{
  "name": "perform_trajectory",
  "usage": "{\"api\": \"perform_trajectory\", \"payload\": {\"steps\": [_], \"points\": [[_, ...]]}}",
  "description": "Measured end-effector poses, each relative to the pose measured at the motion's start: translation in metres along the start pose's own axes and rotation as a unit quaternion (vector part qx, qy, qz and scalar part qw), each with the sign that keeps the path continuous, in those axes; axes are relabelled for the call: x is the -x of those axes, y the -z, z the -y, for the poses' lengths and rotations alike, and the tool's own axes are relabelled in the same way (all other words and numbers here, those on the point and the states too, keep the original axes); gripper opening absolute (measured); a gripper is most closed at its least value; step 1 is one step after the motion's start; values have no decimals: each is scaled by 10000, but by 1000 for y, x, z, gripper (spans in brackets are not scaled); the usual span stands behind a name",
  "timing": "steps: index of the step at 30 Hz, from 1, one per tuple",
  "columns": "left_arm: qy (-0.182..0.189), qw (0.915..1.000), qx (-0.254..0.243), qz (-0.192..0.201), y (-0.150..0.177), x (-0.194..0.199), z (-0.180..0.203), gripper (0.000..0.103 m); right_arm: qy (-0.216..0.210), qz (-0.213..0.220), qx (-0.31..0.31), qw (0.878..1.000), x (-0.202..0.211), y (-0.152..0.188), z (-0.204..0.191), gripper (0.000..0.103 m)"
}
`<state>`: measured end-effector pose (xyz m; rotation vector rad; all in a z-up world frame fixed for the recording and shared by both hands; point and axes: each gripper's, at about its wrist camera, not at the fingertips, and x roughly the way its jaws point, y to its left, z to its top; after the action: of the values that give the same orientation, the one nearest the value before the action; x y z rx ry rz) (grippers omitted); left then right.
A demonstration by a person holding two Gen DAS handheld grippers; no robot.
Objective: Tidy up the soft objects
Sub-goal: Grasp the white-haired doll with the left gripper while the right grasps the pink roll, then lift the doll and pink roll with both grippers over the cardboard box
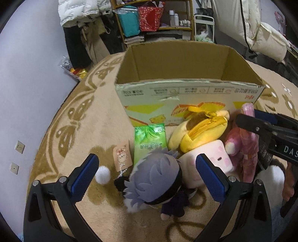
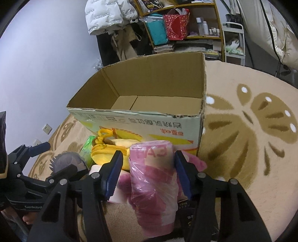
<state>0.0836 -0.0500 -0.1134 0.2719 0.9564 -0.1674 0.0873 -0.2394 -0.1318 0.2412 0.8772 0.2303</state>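
Note:
An open cardboard box (image 1: 186,89) stands on a beige rug; it also shows in the right wrist view (image 2: 137,119), with nothing visible inside. In front of it lie soft things: a grey-haired plush doll (image 1: 156,178), a pink cube plush (image 1: 219,154), a yellow zip pouch plush (image 1: 203,132), a green tissue pack (image 1: 150,141) and a pink plush (image 1: 240,143). My left gripper (image 1: 149,175) is open, its fingers either side of the doll. My right gripper (image 2: 147,171) is shut on a pink plastic-wrapped roll (image 2: 152,178), held above the pile.
A small card charm (image 1: 123,156) and a white pompom (image 1: 102,174) lie on the rug left of the doll. Shelves with bags (image 1: 141,18) and hanging coats (image 1: 78,13) stand behind the box. The rug (image 2: 251,149) stretches to the right.

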Motion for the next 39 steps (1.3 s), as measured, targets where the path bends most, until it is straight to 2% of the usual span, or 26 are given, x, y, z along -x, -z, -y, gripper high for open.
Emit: {"api": "perform_trajectory", "payload": {"steps": [2, 4, 6, 7, 10, 23, 28, 33, 39], "points": [[54, 9999, -50, -70, 1, -4, 3, 92, -1, 2, 46, 10000, -1, 1, -1, 60], [149, 9997, -57, -202, 2, -10, 4, 82, 86, 24, 82, 9999, -1, 1, -2, 48], [238, 9993, -48, -292, 5, -13, 5, 75, 105, 24, 88, 9999, -1, 1, -1, 48], [282, 9991, -49, -324, 6, -14, 6, 68, 109, 40, 75, 9999, 0, 1, -1, 48], [322, 9990, -44, -316, 7, -13, 6, 54, 141, 76, 101, 9998, 3, 1, -2, 48], [372, 9993, 65, 14, 6, 6, -2, 42, 216, 293, 168, 9992, 18, 3, -6, 48], [249, 9993, 157, 248, 3, 18, -7, 41, 218, 428, 216, 9986, 27, 3, -9, 48], [-54, 9978, 298, 595, 0, 38, -16, 41, 247, 649, 321, 9971, 40, 4, -15, 47], [-296, 9935, 436, 1009, -4, 60, -26, 41, 287, 1096, 449, 9925, 65, -1, -27, 47]]}}
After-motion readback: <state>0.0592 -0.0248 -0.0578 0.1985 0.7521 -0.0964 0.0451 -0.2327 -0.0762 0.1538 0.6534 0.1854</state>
